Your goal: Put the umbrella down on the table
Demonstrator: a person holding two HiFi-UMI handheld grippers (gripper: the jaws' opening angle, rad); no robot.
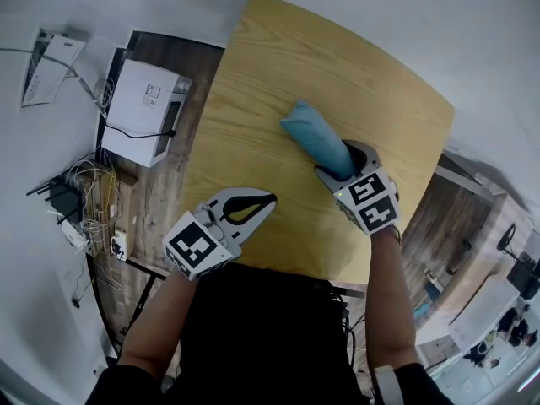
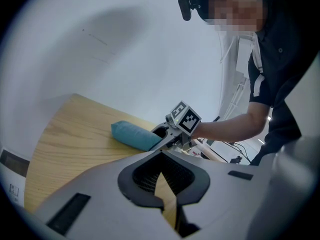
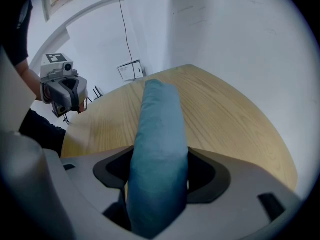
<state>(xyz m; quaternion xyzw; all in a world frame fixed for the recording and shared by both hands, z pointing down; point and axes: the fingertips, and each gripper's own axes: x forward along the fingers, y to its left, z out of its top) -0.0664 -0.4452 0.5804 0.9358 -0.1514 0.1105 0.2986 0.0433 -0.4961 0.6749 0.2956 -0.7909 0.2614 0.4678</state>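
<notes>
One teal folded umbrella (image 1: 316, 137) points toward 10 o'clock in the head view, low over the wooden table (image 1: 278, 66), with its near end clamped between the jaws of the right gripper (image 1: 344, 165). The left gripper (image 1: 263, 201), at the table's 7 o'clock edge, has its jaws pressed together on nothing. A white box (image 1: 145, 108) sits on the floor at 9 o'clock, well apart.
</notes>
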